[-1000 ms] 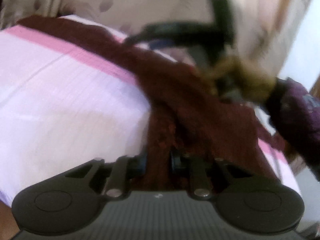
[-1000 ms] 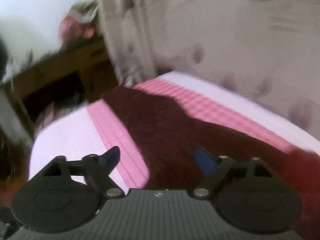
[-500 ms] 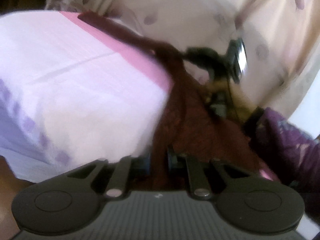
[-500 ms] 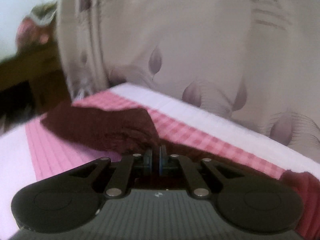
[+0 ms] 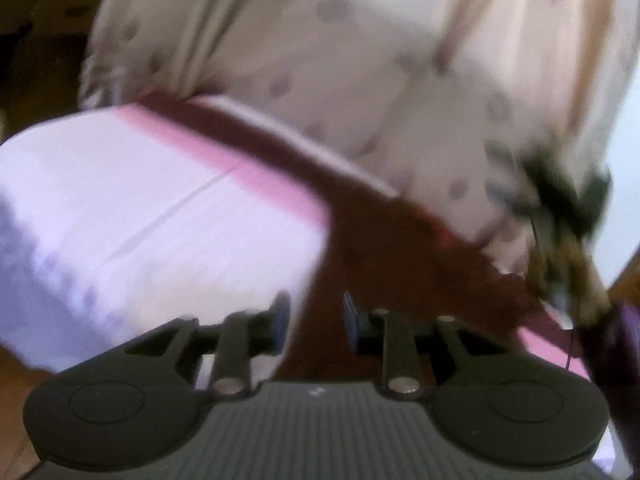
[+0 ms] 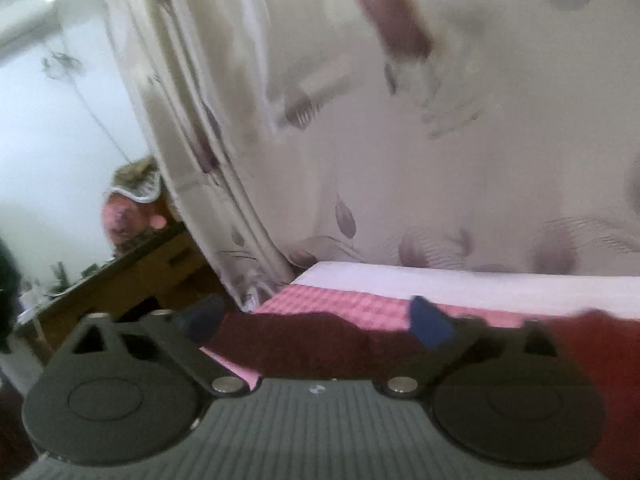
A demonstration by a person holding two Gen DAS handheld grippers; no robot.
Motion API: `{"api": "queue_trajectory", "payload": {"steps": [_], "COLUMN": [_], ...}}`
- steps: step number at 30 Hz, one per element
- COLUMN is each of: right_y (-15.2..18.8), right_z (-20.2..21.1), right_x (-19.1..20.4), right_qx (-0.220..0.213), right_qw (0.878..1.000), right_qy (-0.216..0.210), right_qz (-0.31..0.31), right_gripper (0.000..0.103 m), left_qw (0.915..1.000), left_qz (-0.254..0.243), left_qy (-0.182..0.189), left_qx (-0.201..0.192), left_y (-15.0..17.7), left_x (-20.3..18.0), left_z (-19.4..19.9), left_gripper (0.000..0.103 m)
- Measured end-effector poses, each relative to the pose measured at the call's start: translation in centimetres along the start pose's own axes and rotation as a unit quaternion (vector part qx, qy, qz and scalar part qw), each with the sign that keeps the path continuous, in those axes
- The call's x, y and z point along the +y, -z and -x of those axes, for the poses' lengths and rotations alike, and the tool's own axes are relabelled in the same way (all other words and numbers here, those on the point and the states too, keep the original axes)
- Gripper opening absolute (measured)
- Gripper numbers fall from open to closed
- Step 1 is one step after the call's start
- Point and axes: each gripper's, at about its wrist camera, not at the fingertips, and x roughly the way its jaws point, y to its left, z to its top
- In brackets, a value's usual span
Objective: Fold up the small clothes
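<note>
A dark maroon garment (image 5: 376, 236) lies along the far pink band of the white-and-pink covered table (image 5: 132, 216) and hangs over its right corner. My left gripper (image 5: 314, 322) is open, its blue-padded fingers apart just in front of the hanging cloth, holding nothing. In the right wrist view the same garment (image 6: 312, 344) lies flat on the pink checked cloth (image 6: 344, 304). My right gripper (image 6: 316, 320) is wide open just above it and empty. The right gripper also shows blurred in the left wrist view (image 5: 560, 200).
A pale curtain with leaf prints (image 6: 400, 160) hangs close behind the table. A wooden desk with clutter (image 6: 120, 264) stands at the left. The person's purple sleeve (image 5: 624, 344) is at the right edge of the left wrist view.
Both grippers were shut on the maroon garment half a second ago and have opened and let it go. The garment now lies stretched along the far edge of the table.
</note>
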Motion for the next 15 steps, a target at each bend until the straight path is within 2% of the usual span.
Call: {"api": "queue_trajectory", "payload": {"steps": [1,2,4,6,9,11,13,15], "right_y": [0.6,1.5,4.0,6.5,9.1,10.2,10.9,11.9], "right_z": [2.7,6.0,11.8,17.8,25.8,30.1,34.3,37.4], "right_x": [-0.5,-1.1,-3.2,-5.7,-11.4,-14.5,-17.3,-19.8], "right_qx": [-0.008,-0.008,-0.004,0.002,0.003,-0.018,-0.037,-0.064], "right_qw": [1.0,1.0,0.996,0.986,0.964,0.948,0.927,0.916], "right_qy": [0.006,0.022,0.088,0.159,0.267,0.312,0.358,0.366], "right_qz": [0.004,0.011,0.034,0.048,-0.012,-0.057,-0.109,-0.152], "right_gripper": [0.102,0.102,0.102,0.101,0.1,0.1,0.1,0.1], "left_qw": [0.9998,0.9992,0.9965,0.9929,0.9869,0.9843,0.9789,0.9799], "left_qz": [-0.014,-0.032,-0.071,-0.102,-0.145,-0.155,-0.168,-0.163], "left_qy": [0.012,0.022,0.036,0.042,0.059,0.073,0.1,0.097], "left_qx": [-0.002,-0.005,-0.026,-0.046,-0.038,-0.042,-0.06,-0.063], "left_y": [-0.5,-1.1,-2.0,-2.8,-3.5,-3.4,-3.0,-2.8], "left_x": [-0.9,-2.0,-4.6,-6.7,-9.9,-11.2,-11.8,-11.9], "left_z": [-0.5,-1.0,-2.1,-3.9,-7.1,-9.3,-11.7,-14.3], "left_gripper": [0.048,0.068,0.083,0.083,0.083,0.083,0.083,0.083]}}
